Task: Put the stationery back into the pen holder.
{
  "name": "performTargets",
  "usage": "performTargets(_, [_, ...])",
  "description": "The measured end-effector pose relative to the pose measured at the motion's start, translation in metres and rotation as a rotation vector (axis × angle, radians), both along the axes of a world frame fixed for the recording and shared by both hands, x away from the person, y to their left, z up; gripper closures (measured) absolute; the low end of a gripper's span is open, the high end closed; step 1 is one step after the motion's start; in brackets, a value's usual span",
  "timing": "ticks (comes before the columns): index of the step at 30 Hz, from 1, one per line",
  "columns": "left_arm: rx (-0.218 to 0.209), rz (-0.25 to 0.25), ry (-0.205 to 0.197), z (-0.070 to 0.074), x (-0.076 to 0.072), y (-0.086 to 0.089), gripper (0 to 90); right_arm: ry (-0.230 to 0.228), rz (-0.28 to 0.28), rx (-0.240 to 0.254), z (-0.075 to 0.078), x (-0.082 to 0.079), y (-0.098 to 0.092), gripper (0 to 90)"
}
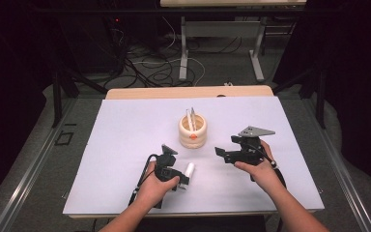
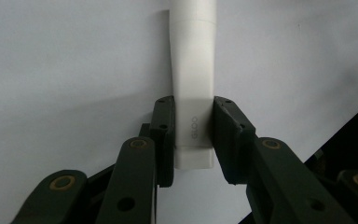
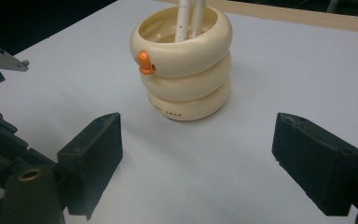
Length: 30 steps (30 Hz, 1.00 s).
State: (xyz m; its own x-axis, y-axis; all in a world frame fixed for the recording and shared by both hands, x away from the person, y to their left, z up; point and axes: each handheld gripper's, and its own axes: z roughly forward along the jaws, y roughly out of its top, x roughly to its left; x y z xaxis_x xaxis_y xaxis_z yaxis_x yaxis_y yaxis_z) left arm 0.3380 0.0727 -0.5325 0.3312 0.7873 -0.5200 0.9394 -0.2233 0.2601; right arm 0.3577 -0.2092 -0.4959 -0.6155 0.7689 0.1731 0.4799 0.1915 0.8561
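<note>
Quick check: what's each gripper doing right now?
Left gripper: shut on the white glue stick.
Right gripper: open, empty, facing the cream pen holder.

Bright overhead light, dark surroundings, soft shadows, slight blur.

Left claw (image 2: 193,135) is clamped tight, apparently low over the table, while right claw (image 3: 198,158) gapes wide.

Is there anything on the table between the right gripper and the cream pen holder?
Nothing. In the right gripper view, only bare white table lies between the open right gripper and the holder. The high view agrees.
</note>
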Motion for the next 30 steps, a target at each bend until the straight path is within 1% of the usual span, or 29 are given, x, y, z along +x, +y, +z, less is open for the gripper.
performTargets(3, [-0.017, 0.000, -0.020, 0.002, 0.000, 0.002, 71.0, -0.001, 0.000, -0.003, 0.000, 0.000, 0.000, 15.8])
performTargets(4, [-0.020, -0.004, -0.038, 0.002, 0.001, 0.003, 71.0, 0.003, -0.003, 0.000, 0.000, 0.000, 0.000, 15.8])
performTargets(6, [-0.030, 0.006, -0.060, 0.004, 0.001, 0.005, 71.0, 0.001, -0.006, 0.006, -0.001, 0.000, -0.001, 15.8])
performTargets(8, [-0.032, -0.005, -0.087, 0.005, 0.002, 0.007, 71.0, 0.000, -0.006, 0.009, -0.001, 0.000, -0.001, 15.8])
performTargets(9, [-0.041, 0.007, -0.098, 0.006, 0.001, 0.007, 71.0, 0.001, -0.008, 0.010, -0.001, 0.000, -0.001, 15.8])
performTargets(10, [-0.041, -0.004, -0.120, 0.006, 0.002, 0.009, 71.0, 0.003, -0.008, 0.012, -0.001, 0.000, -0.001, 15.8])
performTargets(12, [-0.044, 0.009, -0.154, 0.007, 0.001, 0.010, 71.0, 0.001, -0.009, 0.013, -0.001, 0.000, -0.001, 15.8])
performTargets(13, [-0.041, 0.007, -0.165, 0.008, 0.001, 0.012, 71.0, -0.001, -0.009, 0.011, 0.000, 0.000, -0.001, 15.8])
performTargets(15, [-0.052, 0.024, -0.183, 0.010, 0.001, 0.013, 71.0, -0.005, -0.009, 0.009, -0.001, 0.000, -0.001, 15.8])
performTargets(16, [-0.050, 0.016, -0.193, 0.010, 0.001, 0.014, 71.0, -0.004, -0.010, 0.010, -0.001, 0.000, 0.000, 15.8])
performTargets(20, [-0.064, 0.039, -0.243, 0.012, 0.001, 0.016, 71.0, -0.004, -0.015, 0.018, -0.001, 0.000, 0.000, 15.8])
performTargets(21, [-0.059, 0.034, -0.252, 0.014, 0.001, 0.017, 71.0, -0.008, -0.015, 0.016, -0.001, 0.000, 0.000, 15.8])
performTargets(22, [-0.063, 0.049, -0.267, 0.014, 0.000, 0.017, 71.0, -0.011, -0.014, 0.015, 0.000, 0.000, 0.000, 15.8])
performTargets(23, [-0.068, 0.053, -0.282, 0.015, 0.000, 0.018, 71.0, -0.012, -0.014, 0.015, 0.000, 0.000, 0.000, 15.8])
performTargets(24, [-0.066, 0.040, -0.294, 0.016, 0.000, 0.019, 71.0, -0.011, -0.014, 0.016, 0.000, 0.000, 0.000, 15.8])
performTargets(25, [-0.071, 0.049, -0.311, 0.016, 0.000, 0.020, 71.0, -0.008, -0.012, 0.015, 0.000, 0.000, 0.000, 15.8])
performTargets(28, [-0.073, 0.058, -0.349, 0.019, -0.001, 0.021, 71.1, -0.005, -0.010, 0.039, 0.001, -0.001, 0.002, 15.9])
performTargets(30, [-0.083, 0.070, -0.376, 0.021, -0.001, 0.021, 71.1, 0.003, -0.005, 0.063, 0.003, 0.000, 0.004, 16.0])
